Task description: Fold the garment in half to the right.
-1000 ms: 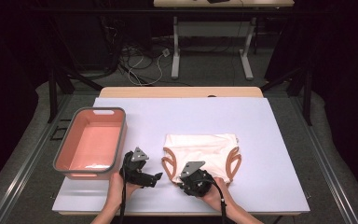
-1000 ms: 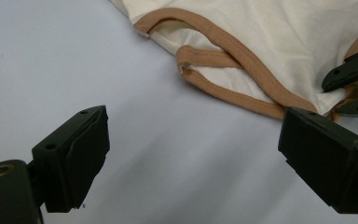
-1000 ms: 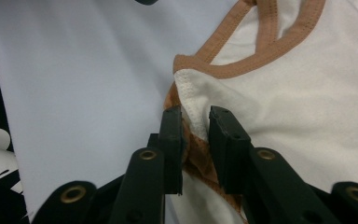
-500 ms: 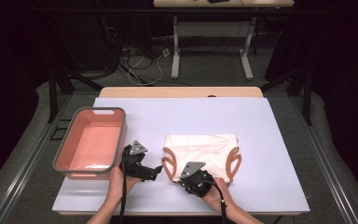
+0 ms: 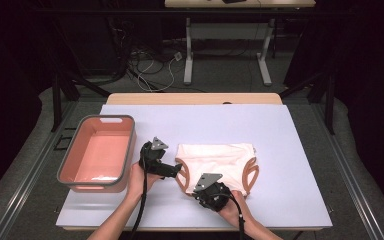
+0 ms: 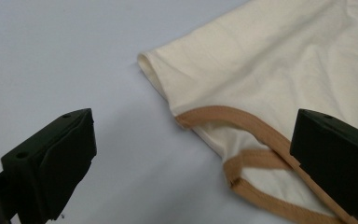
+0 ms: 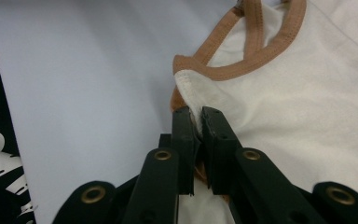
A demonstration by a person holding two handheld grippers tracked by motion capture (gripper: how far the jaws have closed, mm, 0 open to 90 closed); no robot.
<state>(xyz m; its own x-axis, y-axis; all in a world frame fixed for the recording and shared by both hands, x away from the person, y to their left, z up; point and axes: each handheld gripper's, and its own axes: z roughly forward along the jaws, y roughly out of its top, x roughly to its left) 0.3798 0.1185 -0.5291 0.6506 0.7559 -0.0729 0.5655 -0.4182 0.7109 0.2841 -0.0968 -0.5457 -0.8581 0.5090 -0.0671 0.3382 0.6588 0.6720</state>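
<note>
A cream garment (image 5: 215, 160) with tan-brown trim lies flat on the white table (image 5: 280, 140). My left gripper (image 5: 176, 172) hovers at its left edge, where a tan-trimmed opening (image 6: 242, 161) lies between and below the wide-open jaws; they have just been opening and the pads touch no cloth. In the left gripper view the cloth (image 6: 270, 60) spreads to the upper right of the left gripper (image 6: 193, 140). My right gripper (image 5: 203, 192) sits at the garment's near left corner. In the right gripper view the right gripper (image 7: 200, 123) is shut on a cream fold of the garment (image 7: 307, 107) beside the trim.
A pink basin (image 5: 125, 150) with a grey rim stands at the table's left, close to my left hand. White tabletop stretches beyond and to the right of the garment. Dark floor, cables and table legs lie behind.
My left gripper has moved farther from the person along the garment's left edge, and its jaws stand a little wider. The right gripper has stayed at the near corner.
</note>
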